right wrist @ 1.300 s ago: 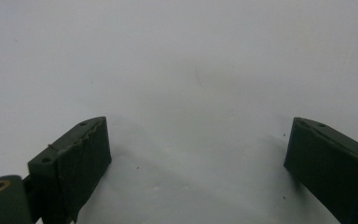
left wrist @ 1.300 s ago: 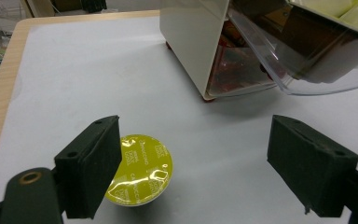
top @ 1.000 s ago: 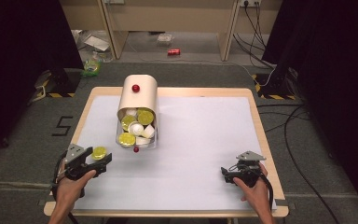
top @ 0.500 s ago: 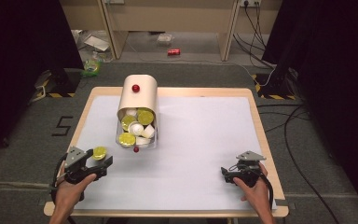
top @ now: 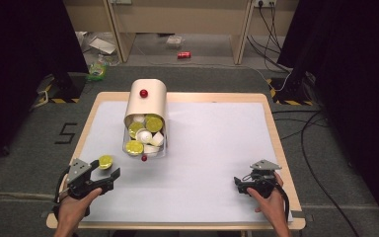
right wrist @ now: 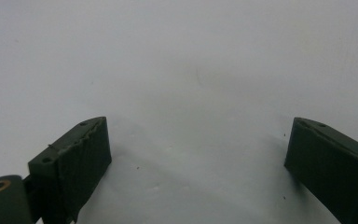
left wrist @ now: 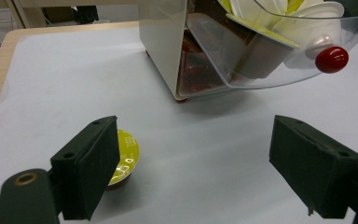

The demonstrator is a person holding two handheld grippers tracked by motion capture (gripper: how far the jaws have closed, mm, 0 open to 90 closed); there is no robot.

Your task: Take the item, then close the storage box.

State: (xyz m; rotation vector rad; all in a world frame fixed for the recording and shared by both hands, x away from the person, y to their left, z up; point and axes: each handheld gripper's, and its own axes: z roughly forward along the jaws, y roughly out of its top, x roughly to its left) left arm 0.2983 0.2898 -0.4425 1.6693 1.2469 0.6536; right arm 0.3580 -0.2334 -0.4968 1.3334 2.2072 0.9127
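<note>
The left gripper (left wrist: 193,163) has its fingers (left wrist: 86,172) released and spread wide, and they have just been opening further; nothing is clamped between them. Just outside the left finger, touching or nearly touching its outer face, a small capsule (left wrist: 125,156) sits on the counter (top: 217,148), near its front left corner. It is a low round cup with a shiny yellow-green foil lid bearing faint print and a darker brownish body beneath. Beyond it, toward the middle of the left half, stands a cream dispenser (top: 146,106) with a red knob, its clear drawer (left wrist: 279,56) tipped out and filled with white and yellow-green capsules. Near the front right corner, the right gripper (right wrist: 198,163) rests low with its fingers (right wrist: 74,158) released over bare white surface.
</note>
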